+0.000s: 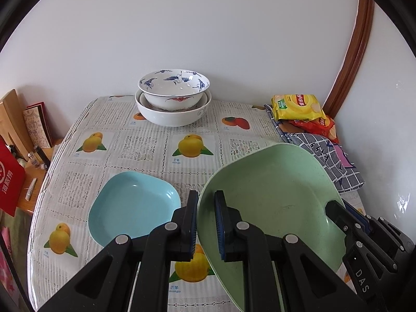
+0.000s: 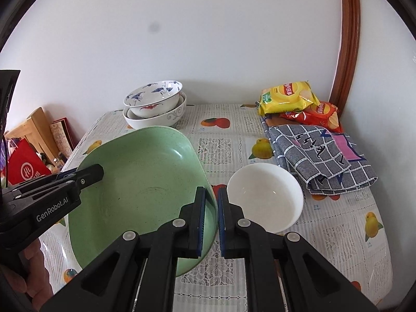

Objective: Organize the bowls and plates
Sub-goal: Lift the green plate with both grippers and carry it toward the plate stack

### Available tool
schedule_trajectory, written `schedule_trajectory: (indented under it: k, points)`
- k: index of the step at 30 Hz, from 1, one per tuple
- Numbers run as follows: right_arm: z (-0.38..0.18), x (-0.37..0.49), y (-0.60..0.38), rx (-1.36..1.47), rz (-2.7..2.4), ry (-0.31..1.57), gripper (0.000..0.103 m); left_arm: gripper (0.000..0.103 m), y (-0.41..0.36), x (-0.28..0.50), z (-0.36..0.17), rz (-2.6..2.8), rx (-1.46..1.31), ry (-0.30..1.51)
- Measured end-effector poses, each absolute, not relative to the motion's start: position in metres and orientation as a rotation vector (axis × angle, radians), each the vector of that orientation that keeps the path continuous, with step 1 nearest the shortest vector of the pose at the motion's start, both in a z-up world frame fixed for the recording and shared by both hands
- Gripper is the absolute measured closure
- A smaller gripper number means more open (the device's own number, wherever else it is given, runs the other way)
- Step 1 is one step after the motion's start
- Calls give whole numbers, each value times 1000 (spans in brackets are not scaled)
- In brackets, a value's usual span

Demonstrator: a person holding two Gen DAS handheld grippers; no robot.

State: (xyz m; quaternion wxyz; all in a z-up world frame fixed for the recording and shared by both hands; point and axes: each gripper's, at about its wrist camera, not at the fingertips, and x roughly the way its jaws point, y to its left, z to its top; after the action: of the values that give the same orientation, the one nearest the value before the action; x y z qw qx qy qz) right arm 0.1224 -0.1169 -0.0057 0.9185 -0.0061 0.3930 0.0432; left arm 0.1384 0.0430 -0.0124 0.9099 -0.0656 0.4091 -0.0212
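A green plate (image 1: 273,197) (image 2: 140,187) is held tilted above the table by both grippers. My left gripper (image 1: 206,223) is shut on its left rim; it also shows in the right wrist view (image 2: 88,174). My right gripper (image 2: 212,218) is shut on its right rim and shows in the left wrist view (image 1: 338,213). A light blue plate (image 1: 132,205) lies on the table to the left of the green one. A plain white bowl (image 2: 265,197) sits to its right. Two nested blue-patterned bowls (image 1: 173,96) (image 2: 154,106) stand at the back by the wall.
The table (image 1: 145,140) has a fruit-print cover. Yellow and red chip bags (image 2: 288,96) and a checked grey cloth (image 2: 319,153) lie at the back right. A red bag (image 1: 10,179), wooden board and small items sit off the left edge. A wall is behind.
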Motion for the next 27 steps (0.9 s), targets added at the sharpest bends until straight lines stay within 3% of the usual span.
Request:
schedule_trajectory:
  k: [27]
  points:
    - [-8, 120, -84, -41, 123, 818, 94, 90, 74, 128, -19, -9, -167, 847]
